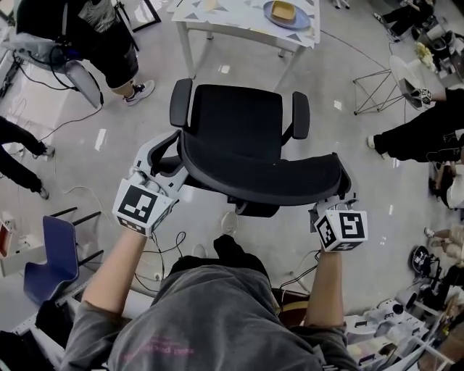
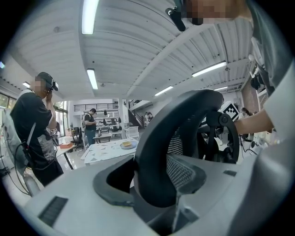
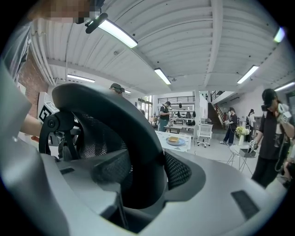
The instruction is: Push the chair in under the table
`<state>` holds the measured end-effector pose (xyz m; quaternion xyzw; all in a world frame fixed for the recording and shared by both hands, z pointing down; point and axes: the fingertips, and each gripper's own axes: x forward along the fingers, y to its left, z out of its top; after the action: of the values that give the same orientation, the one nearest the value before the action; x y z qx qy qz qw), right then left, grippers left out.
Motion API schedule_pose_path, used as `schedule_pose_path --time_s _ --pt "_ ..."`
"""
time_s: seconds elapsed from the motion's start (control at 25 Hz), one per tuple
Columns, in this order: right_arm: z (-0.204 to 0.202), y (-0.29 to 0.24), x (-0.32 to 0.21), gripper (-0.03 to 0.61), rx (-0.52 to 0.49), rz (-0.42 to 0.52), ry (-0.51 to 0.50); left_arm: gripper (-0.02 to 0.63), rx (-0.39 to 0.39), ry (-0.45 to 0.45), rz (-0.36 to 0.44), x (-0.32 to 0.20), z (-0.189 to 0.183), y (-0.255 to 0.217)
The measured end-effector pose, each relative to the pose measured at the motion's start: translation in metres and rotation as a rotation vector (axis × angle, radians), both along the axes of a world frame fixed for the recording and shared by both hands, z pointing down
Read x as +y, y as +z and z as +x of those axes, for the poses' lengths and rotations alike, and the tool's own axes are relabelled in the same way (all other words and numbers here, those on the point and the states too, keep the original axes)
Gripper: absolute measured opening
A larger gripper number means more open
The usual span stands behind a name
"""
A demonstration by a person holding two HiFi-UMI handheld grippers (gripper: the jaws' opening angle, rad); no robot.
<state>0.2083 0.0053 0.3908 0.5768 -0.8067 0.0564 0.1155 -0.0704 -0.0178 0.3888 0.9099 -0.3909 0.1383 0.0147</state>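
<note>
A black mesh office chair (image 1: 239, 123) stands in front of me, its seat facing a white patterned table (image 1: 239, 22) a short way beyond it. My left gripper (image 1: 167, 165) is shut on the left end of the chair's curved backrest rim (image 2: 184, 138). My right gripper (image 1: 339, 201) is shut on the right end of the same rim (image 3: 115, 124). In the left gripper view and the right gripper view the rim fills the gap between the grey jaws. A gap of bare floor lies between the chair and the table.
A plate (image 1: 287, 13) with a yellow item lies on the table. People stand at upper left (image 1: 109, 43) and at right (image 1: 428, 130). A blue chair (image 1: 51, 253) is at my left, a wire side table (image 1: 380, 90) at upper right, and cables lie on the floor.
</note>
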Motion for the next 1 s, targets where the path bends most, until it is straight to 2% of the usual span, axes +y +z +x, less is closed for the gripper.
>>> schedule_pose_path --time_s 0.56,1.0 --pt "0.018 -0.001 -0.104 0.209 -0.006 0.003 -0.054 0.218 -0.013 -0.059 0.024 -0.094 0.017 0.000" --pt "0.013 -0.002 -0.160 0.209 -0.013 0.011 -0.049 0.219 -0.023 -0.058 0.054 -0.154 0.012 -0.001"
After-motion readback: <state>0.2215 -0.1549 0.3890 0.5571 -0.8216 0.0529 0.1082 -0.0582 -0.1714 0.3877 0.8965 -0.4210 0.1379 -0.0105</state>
